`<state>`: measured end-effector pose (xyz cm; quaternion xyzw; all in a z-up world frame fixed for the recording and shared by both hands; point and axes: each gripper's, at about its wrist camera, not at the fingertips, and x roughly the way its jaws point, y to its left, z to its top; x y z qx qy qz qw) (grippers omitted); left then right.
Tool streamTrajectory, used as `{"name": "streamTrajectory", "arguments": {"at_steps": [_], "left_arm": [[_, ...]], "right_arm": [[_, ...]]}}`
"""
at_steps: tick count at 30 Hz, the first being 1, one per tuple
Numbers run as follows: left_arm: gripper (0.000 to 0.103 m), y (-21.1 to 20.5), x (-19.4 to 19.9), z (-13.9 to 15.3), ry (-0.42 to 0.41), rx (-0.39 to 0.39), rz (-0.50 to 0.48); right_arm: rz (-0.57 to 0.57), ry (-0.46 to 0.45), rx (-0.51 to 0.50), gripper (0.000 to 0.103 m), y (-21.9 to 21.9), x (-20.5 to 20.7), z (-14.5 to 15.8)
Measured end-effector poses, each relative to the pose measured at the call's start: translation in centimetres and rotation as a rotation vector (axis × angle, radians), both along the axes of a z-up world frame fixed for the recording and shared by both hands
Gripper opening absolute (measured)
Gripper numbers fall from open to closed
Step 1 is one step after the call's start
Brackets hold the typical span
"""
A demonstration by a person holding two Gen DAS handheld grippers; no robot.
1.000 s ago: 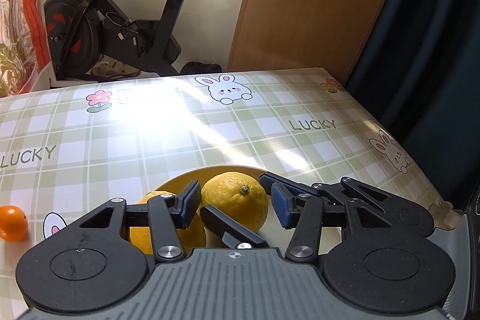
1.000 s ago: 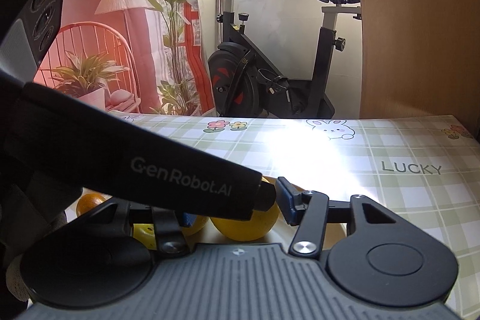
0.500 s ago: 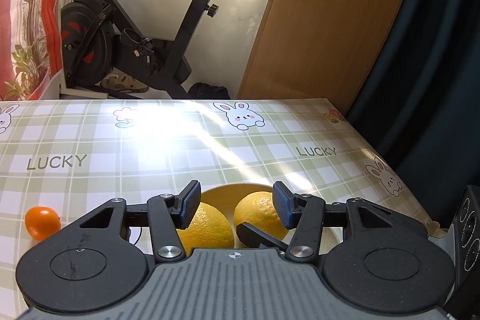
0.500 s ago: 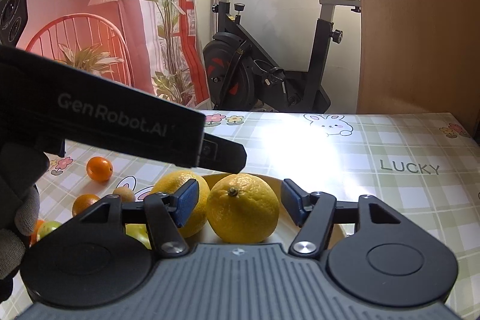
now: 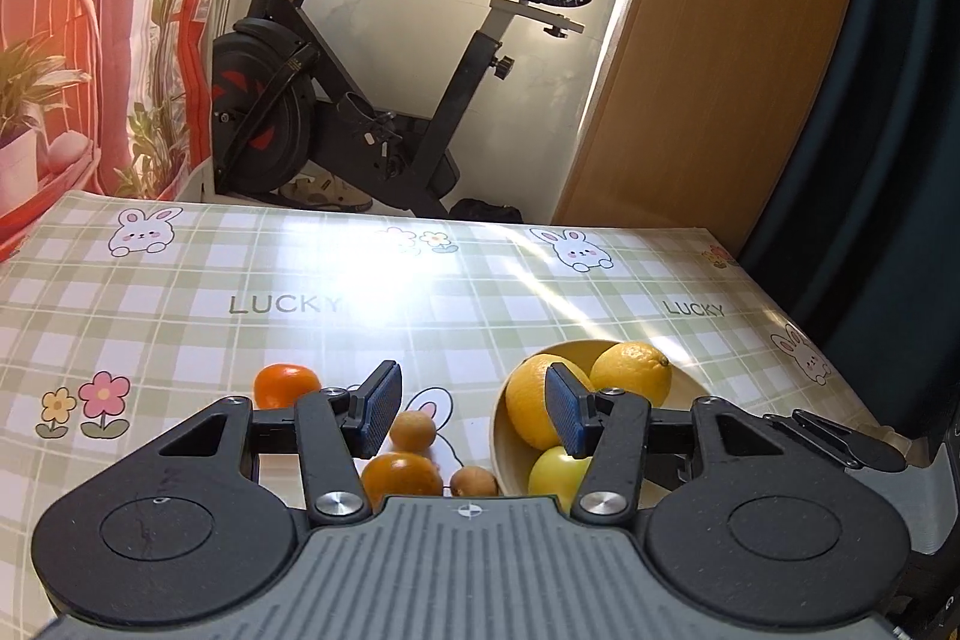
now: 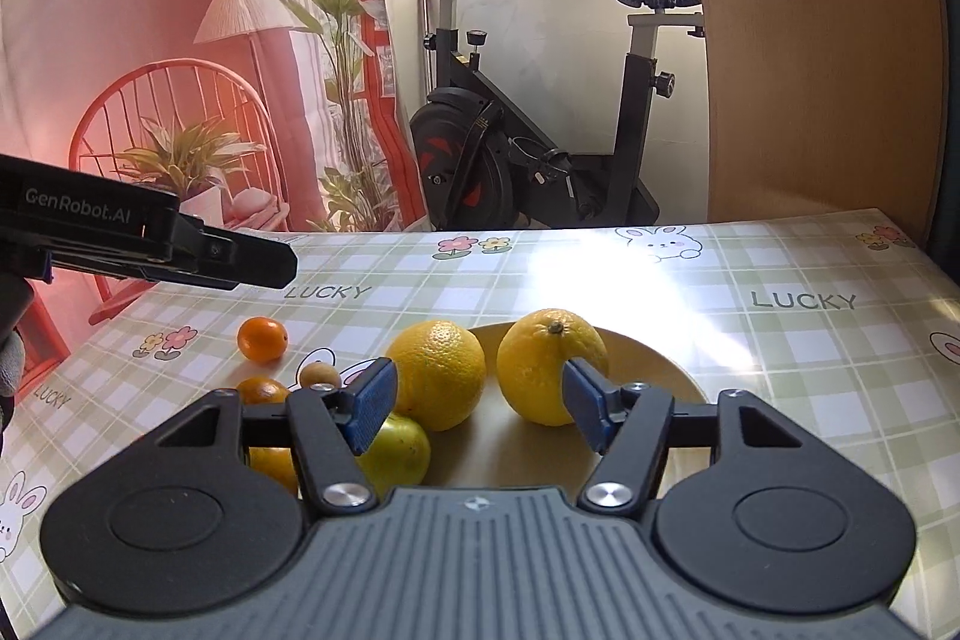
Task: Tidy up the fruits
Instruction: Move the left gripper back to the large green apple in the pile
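left gripper [image 5: 474, 409] is part open, empty, above the surface [image 5: 180, 328]. right gripper [image 6: 480, 400] is part open, empty, over the bowl [image 6: 660, 364]. two lemons [image 6: 435, 373] and an apple [image 6: 399, 451] lie in the bowl; oranges [image 6: 262, 338] sit at its 9 o'clock.

The right tongs [image 6: 479, 403] hung open over the yellow bowl [image 6: 660, 370], nothing between the blue pads. Two big lemons [image 6: 441, 373] sat in the bowl with a greenish fruit [image 6: 399, 451] tucked in front. Out on the checked table [image 6: 780, 358] were a small orange [image 6: 261, 338] and a little brown fruit [image 6: 318, 374]. The left tongs [image 6: 264, 262] poked in from the left edge.
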<state>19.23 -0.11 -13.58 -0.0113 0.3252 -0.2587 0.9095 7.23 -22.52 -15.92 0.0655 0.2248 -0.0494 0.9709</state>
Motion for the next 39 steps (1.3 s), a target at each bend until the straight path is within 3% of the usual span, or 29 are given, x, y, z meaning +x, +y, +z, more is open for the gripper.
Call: {"name": "streamTrajectory", "arguments": {"at_steps": [6, 12, 20, 31, 39], "left_arm": [[0.055, 4.7, -0.8, 0.1, 0.011, 0.010, 0.057], [0.055, 8.1, -1.4, -0.6, 0.034, -0.007, 0.088], [0.055, 10.6, -1.6, -1.7, 0.059, -0.034, 0.099], [0.055, 11.2, -2.0, -2.8, 0.071, -0.089, 0.109], [0.055, 11.2, -2.4, -3.9, 0.087, -0.090, 0.103]], "right_arm": [[0.065, -0.014, 0.011, 0.064, 3.6, -0.4, 0.0], [0.199, 0.014, -0.028, 0.064, 7.9, 0.4, -0.4], [0.344, 0.078, -0.083, 0.054, 11.5, 2.3, -1.7], [0.400, 0.160, -0.163, 0.054, 13.4, 6.4, -3.3], [0.388, 0.165, -0.132, 0.053, 13.3, 5.8, -3.3]]}}
